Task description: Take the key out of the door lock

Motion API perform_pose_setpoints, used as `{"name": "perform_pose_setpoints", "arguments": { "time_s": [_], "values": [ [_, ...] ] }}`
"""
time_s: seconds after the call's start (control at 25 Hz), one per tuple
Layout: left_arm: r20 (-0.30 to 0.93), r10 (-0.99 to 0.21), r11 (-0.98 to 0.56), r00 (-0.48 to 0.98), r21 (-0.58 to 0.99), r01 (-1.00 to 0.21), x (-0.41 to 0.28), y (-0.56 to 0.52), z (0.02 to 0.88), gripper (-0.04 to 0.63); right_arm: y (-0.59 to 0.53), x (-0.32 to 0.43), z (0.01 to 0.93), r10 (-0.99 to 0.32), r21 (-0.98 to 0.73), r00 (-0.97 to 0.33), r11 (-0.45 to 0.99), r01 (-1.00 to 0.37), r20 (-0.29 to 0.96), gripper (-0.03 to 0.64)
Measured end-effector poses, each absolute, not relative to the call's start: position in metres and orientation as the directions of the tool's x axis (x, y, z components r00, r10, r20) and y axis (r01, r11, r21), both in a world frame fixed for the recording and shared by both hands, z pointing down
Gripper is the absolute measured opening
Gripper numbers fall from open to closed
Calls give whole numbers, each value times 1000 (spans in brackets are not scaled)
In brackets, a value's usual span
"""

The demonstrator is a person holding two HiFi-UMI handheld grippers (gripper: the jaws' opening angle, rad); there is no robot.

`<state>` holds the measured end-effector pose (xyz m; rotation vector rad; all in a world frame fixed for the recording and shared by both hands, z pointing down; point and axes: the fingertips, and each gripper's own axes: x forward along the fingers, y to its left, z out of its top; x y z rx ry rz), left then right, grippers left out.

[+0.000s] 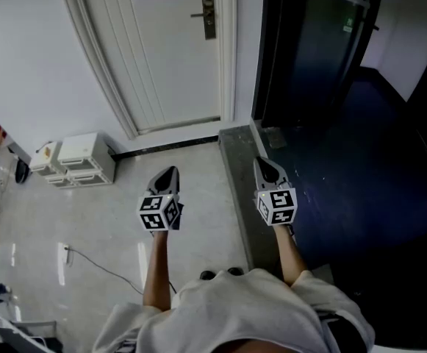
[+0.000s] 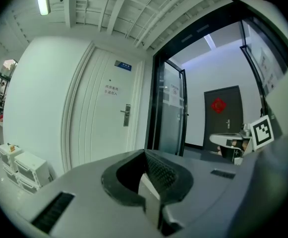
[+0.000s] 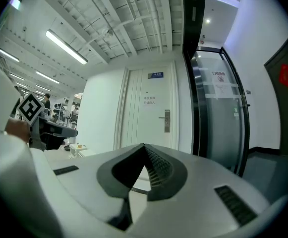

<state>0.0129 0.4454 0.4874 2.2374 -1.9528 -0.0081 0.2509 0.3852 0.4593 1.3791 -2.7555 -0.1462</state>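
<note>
Your left gripper (image 1: pixel 167 175) and right gripper (image 1: pixel 267 166) side by side, jaws of both closed tight on nothing, well apart from the door (image 1: pixel 176 72), lock (image 1: pixel 209 16) at 12 o'clock, key too small to make out, door top cut off.

A black-framed glass door (image 1: pixel 323 43) is standing open-sided at the right, with a glossy dark blue floor (image 1: pixel 367 168) stretching out past it and a grey stone threshold strip (image 1: pixel 235 190) running along the pale tiles just to its left. Well to the left of that glass door, white plastic drawer cabinets (image 1: pixel 84 158) are sitting against the white wall, and a thin black cable (image 1: pixel 99 263) is trailing across the tiles below them. Beyond the glass door a red paper ornament (image 2: pixel 218 104) is hanging on a dark door, and a long fluorescent tube light (image 3: pixel 66 47) is glowing on the ceiling up to its left.
</note>
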Motion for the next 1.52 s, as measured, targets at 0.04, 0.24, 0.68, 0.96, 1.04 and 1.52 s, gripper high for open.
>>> {"name": "perform_pose_setpoints", "arguments": {
  "time_s": [0.04, 0.24, 0.68, 0.96, 1.04, 1.52],
  "values": [
    [109, -984, -126, 141, 131, -983, 13, 445, 487, 18, 385, 251, 459, -799, 112, -601, 598, -794, 8, 23],
    [106, -985, -124, 138, 130, -984, 21, 440, 484, 18, 380, 257, 456, -795, 129, -606, 601, -789, -1, 23],
    [113, -987, -96, 113, 146, -985, 50, 422, 498, 18, 355, 273, 463, -765, 130, -643, 638, -759, 2, 23],
    [144, -985, -78, 100, 147, -986, 57, 406, 511, 18, 336, 275, 469, -754, 109, -657, 654, -749, 12, 23],
    [147, -984, -80, 101, 144, -986, 57, 399, 513, 18, 329, 275, 471, -754, 106, -657, 655, -748, 16, 23],
    [163, -979, -100, 120, 124, -987, 26, 322, 533, 18, 256, 240, 487, -762, 116, -646, 645, -755, 34, 23]
  ]
}}
